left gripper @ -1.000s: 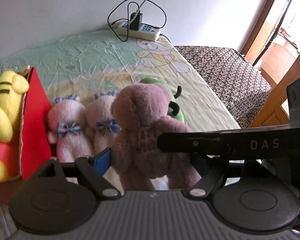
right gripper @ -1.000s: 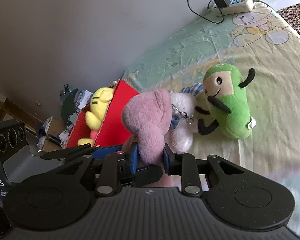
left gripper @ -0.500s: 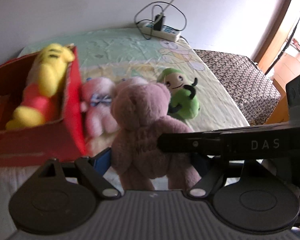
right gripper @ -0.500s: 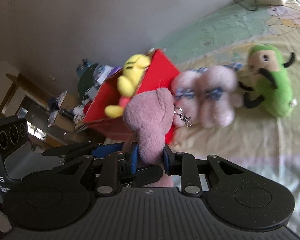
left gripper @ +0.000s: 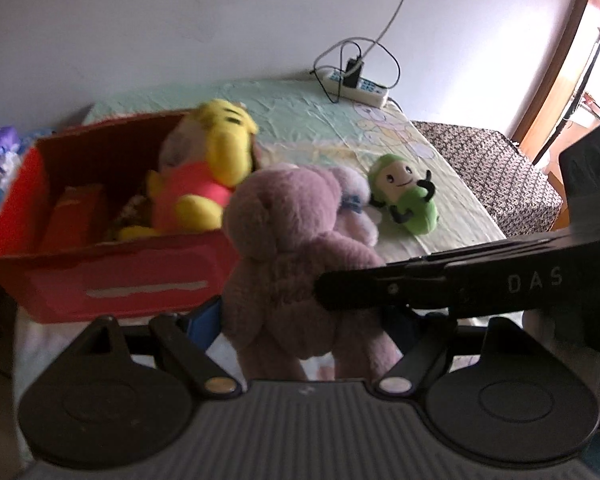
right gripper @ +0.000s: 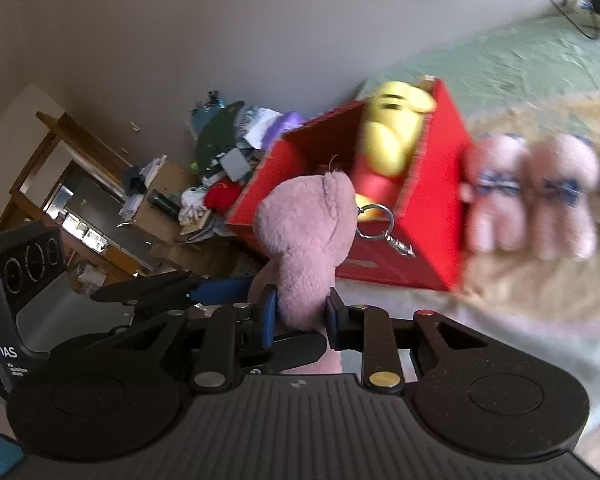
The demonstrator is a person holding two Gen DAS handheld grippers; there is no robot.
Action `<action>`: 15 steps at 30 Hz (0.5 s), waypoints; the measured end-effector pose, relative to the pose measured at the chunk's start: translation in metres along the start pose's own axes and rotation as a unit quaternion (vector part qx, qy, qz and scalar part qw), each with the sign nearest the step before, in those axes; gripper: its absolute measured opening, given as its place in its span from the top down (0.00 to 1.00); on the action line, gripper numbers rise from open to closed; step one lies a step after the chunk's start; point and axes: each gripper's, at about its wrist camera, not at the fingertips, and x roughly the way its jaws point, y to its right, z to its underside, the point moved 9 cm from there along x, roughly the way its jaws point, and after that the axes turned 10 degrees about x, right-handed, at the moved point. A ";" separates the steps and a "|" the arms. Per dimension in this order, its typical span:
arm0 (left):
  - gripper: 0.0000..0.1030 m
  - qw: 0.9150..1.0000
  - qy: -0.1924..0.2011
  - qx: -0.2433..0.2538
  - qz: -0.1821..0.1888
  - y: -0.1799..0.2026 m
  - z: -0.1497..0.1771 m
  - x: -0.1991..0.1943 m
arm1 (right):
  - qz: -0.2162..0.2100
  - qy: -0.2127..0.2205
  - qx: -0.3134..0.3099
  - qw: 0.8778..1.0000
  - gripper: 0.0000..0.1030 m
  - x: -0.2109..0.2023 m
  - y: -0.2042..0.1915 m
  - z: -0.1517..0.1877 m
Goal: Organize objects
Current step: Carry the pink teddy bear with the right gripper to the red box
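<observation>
- Mauve plush bear – pinched at its lower body between the right gripper pads, lifted in front of the red box.
- Left gripper clamps the same bear's sides.
- Yellow bear sits in the box; green toy lies on the sheet.

You have a dusty mauve-pink plush bear in front of you. The box beside it is bright red, and the toy inside is yellow with a red-pink shirt. Two pale pink bears wear blue-and-white checked bows. The small plush on the bed is lime green with a cream face and black limbs. The sheet is pale mint and cream with a cartoon bear print; the cover next to it is black-and-white speckled. Your tools are black with blue pads.
</observation>
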 end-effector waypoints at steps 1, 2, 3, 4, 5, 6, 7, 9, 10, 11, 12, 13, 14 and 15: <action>0.21 1.000 0.003 0.001 0.000 -0.007 0.001 -0.006 | -0.003 0.003 -0.003 1.000 0.74 0.005 -0.008 -0.001; 0.21 1.000 0.007 0.003 -0.001 -0.013 0.001 -0.011 | -0.006 0.006 -0.005 1.000 0.74 0.010 -0.014 -0.001; 0.21 1.000 0.011 0.006 -0.003 -0.020 0.000 -0.017 | -0.009 0.010 -0.005 1.000 0.74 0.014 -0.020 -0.003; 0.21 1.000 0.016 0.009 -0.004 -0.028 0.000 -0.022 | -0.012 0.013 -0.005 1.000 0.74 0.019 -0.026 -0.006; 0.21 1.000 0.021 0.011 -0.006 -0.035 -0.002 -0.026 | -0.014 0.017 -0.005 1.000 0.74 0.023 -0.031 -0.008; 0.21 1.000 0.026 0.013 -0.007 -0.042 -0.003 -0.031 | -0.016 0.022 -0.006 1.000 0.74 0.028 -0.036 -0.012; 0.21 0.999 0.032 0.016 -0.008 -0.050 -0.005 -0.035 | -0.017 0.028 -0.008 0.999 0.74 0.032 -0.042 -0.016; 0.21 0.999 0.042 0.019 -0.009 -0.065 -0.010 -0.042 | -0.016 0.040 -0.013 0.999 0.74 0.042 -0.051 -0.024; 0.21 0.999 0.047 0.021 -0.009 -0.072 -0.012 -0.044 | -0.015 0.046 -0.015 0.999 0.74 0.048 -0.055 -0.028; 0.21 0.998 0.052 0.023 -0.009 -0.080 -0.016 -0.045 | -0.012 0.052 -0.016 0.998 0.74 0.054 -0.058 -0.032; 0.21 0.998 0.055 0.027 -0.009 -0.087 -0.018 -0.045 | -0.010 0.060 -0.018 0.998 0.74 0.058 -0.061 -0.036; 0.21 0.998 0.058 0.031 -0.009 -0.093 -0.021 -0.045 | -0.008 0.067 -0.020 0.998 0.74 0.062 -0.065 -0.040; 0.21 0.997 0.061 0.035 -0.009 -0.100 -0.025 -0.044 | -0.006 0.074 -0.021 0.997 0.74 0.066 -0.067 -0.044; 0.21 0.997 0.064 0.040 -0.009 -0.107 -0.029 -0.044 | -0.004 0.081 -0.021 0.996 0.74 0.069 -0.070 -0.048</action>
